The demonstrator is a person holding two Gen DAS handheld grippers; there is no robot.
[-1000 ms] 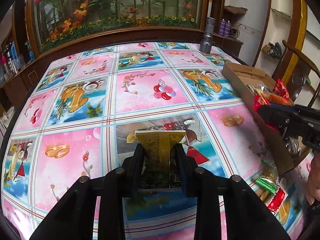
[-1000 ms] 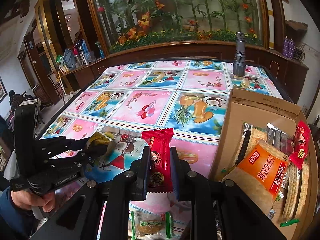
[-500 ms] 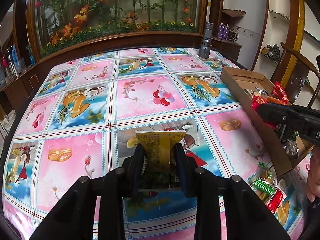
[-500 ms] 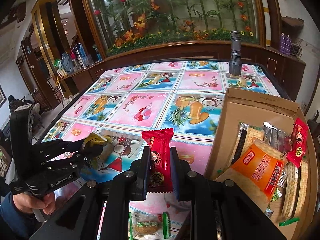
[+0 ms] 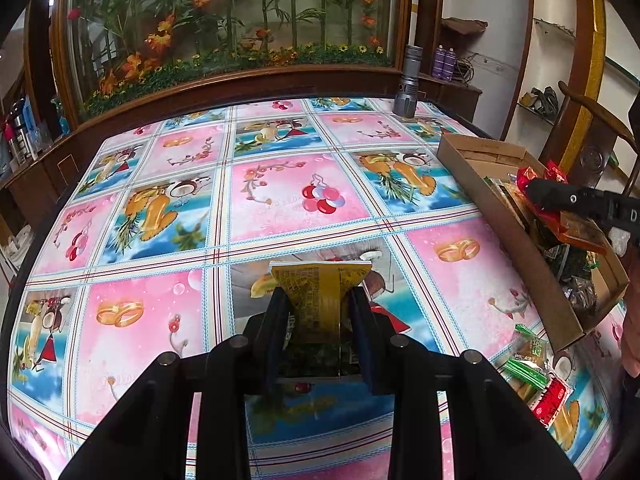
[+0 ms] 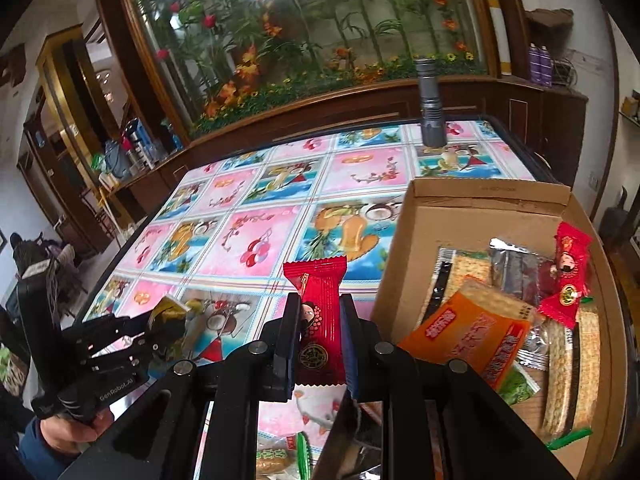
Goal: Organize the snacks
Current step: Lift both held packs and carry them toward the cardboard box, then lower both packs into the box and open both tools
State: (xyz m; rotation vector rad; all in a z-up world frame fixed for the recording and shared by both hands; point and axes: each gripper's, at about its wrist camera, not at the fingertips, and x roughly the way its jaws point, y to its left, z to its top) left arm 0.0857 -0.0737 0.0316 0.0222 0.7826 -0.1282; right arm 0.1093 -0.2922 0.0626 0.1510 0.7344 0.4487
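Left gripper (image 5: 320, 312) pinches crinkly yellow packet (image 5: 320, 292); right gripper (image 6: 319, 336) pinches glossy red packet (image 6: 318, 312). Only right view shows cardboard box (image 6: 472, 200) contents clearly.

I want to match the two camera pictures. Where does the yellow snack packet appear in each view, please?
Left wrist view: the yellow snack packet sits low in the centre, clamped in the left gripper.
Right wrist view: the same packet is at the lower left, small, at the tip of the left gripper.
Shared landmark: the grey flashlight standing at the far edge of the table.
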